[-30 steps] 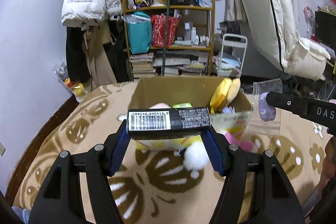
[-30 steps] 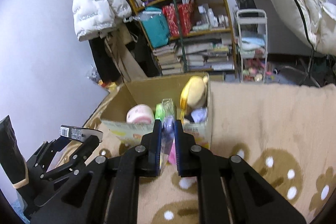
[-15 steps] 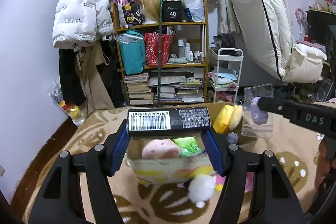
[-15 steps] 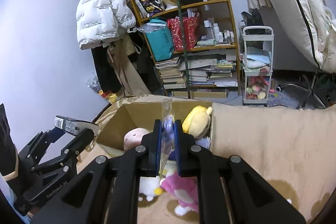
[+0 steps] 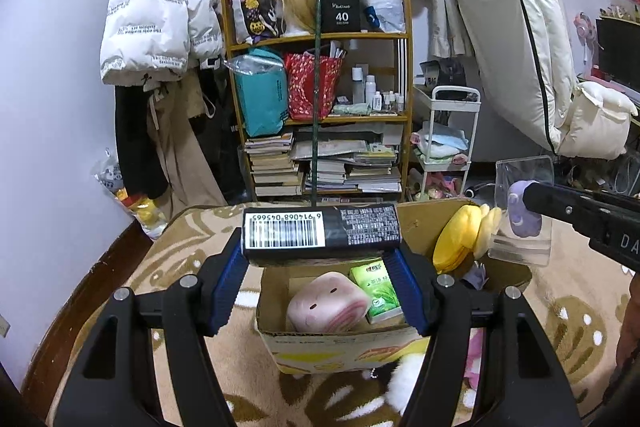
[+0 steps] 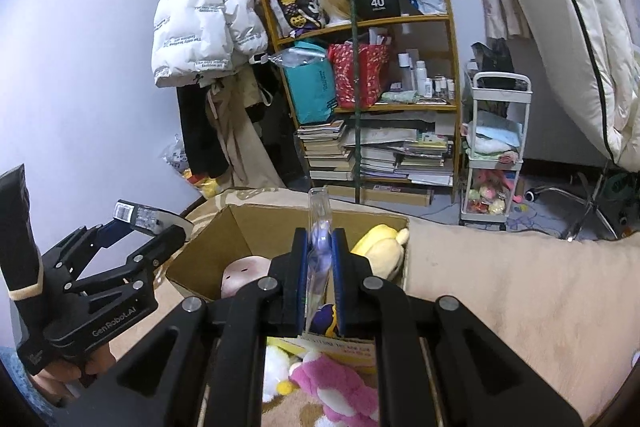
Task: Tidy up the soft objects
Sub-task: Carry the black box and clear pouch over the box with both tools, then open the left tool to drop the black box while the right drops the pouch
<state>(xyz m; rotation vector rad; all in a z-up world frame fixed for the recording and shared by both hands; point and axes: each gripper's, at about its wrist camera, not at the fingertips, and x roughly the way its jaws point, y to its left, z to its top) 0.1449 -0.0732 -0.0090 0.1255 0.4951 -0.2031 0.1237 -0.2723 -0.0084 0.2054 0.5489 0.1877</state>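
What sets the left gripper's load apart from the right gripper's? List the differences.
The black barcoded pack is opaque and boxy; the clear pouch is see-through and flat, with a purple toy inside.
The left gripper spans the pack with its jaws wide; the right gripper pinches the pouch nearly shut.
Both hang above the cardboard box.

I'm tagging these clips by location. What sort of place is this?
Most likely a lived-in bedroom or small home room: a white puffer jacket hangs on the wall, a wooden shelf holds books and bottles, and a rolled-up mattress leans by the curtains.
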